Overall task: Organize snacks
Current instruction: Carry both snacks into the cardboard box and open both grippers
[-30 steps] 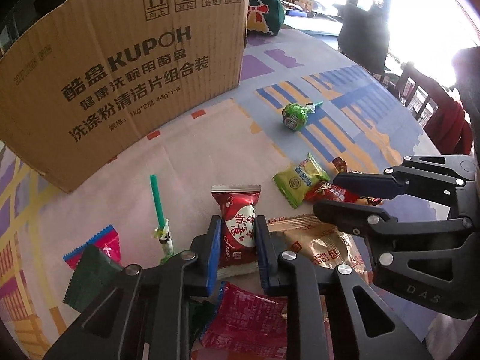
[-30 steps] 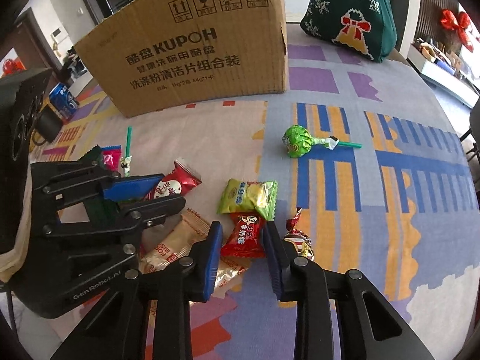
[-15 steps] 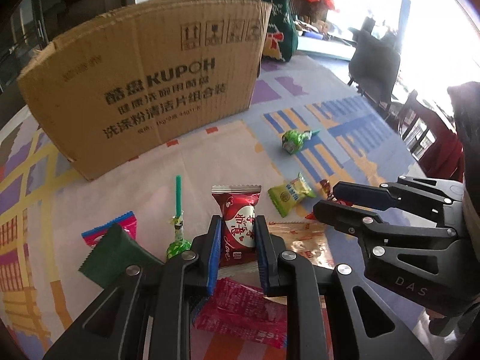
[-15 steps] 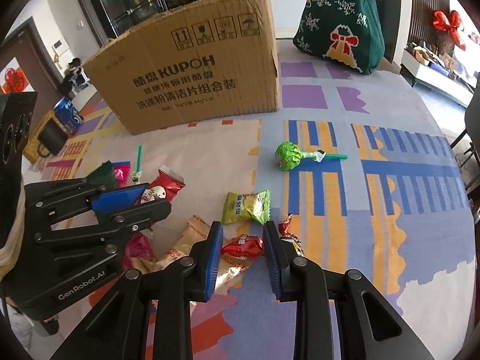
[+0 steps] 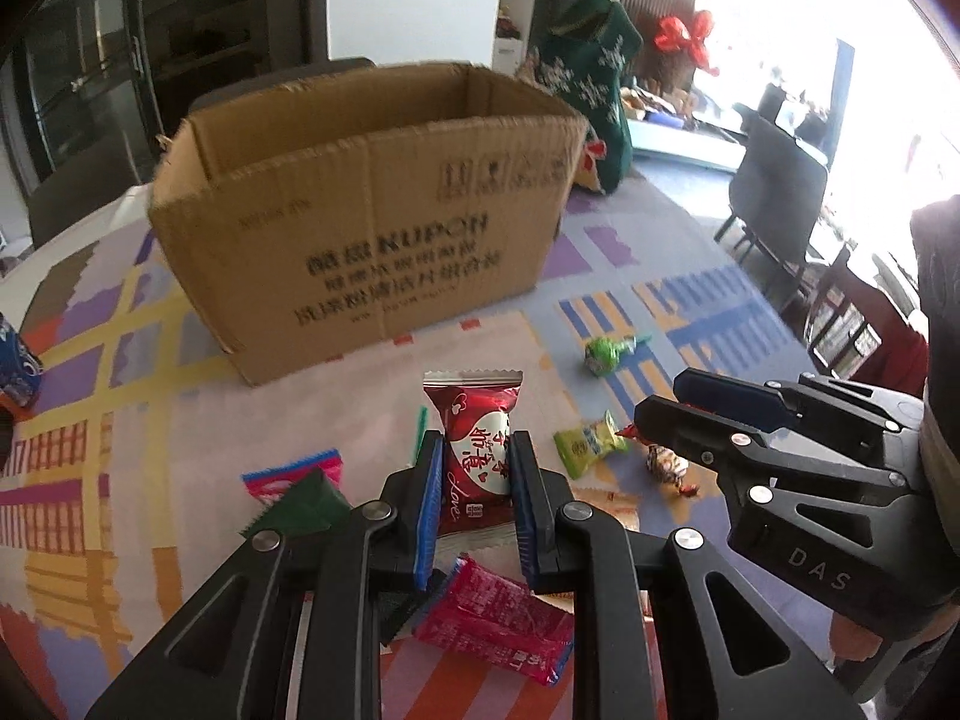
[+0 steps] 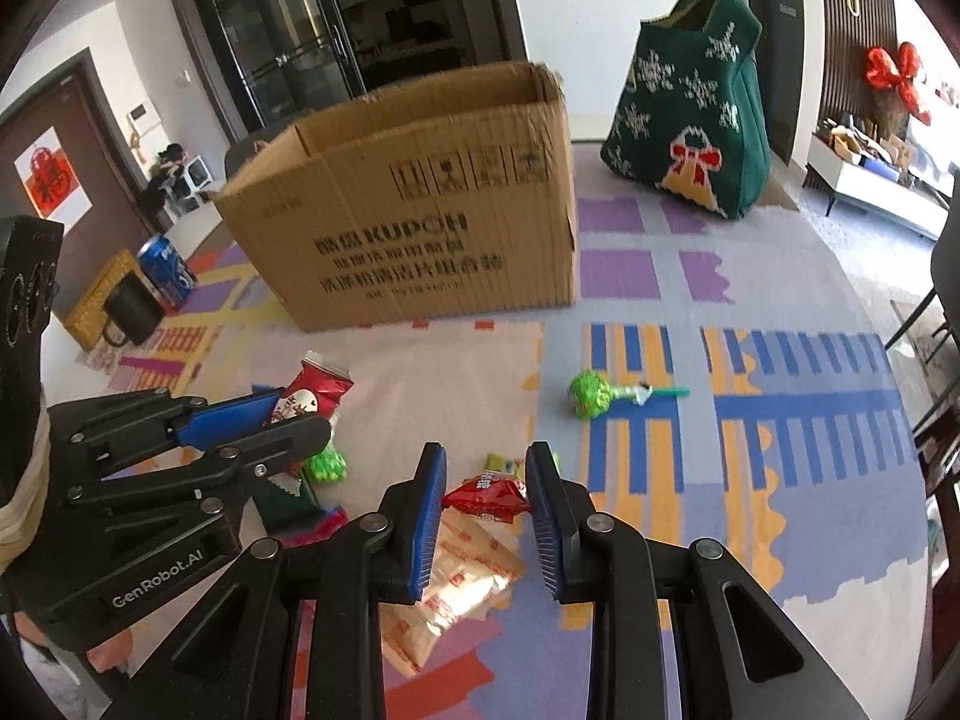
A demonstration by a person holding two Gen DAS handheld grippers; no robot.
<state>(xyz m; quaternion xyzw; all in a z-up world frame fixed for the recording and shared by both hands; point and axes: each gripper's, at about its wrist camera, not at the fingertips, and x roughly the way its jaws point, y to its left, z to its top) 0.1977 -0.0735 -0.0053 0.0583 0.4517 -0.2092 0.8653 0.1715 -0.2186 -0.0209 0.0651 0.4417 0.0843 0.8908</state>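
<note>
Two tongs, both loaded: your left tongs (image 5: 477, 468) clamp dark-red heart-print candy packet (image 5: 474, 441) mid-body, right tongs (image 6: 486, 489) pinch small red crinkly foil packet (image 6: 489, 491), above tabletop (image 6: 690, 540). Light, soft, slippery; grip gently midway. Open brown cardboard box (image 6: 420, 228) ahead.

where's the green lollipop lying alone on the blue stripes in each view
Left wrist view: the green lollipop lies right of centre on the mat, beyond the right tool.
Right wrist view: it lies right of centre at mid-height, stick pointing right.
Shared landmark: the cardboard box, behind and to the left of it in both.
</note>
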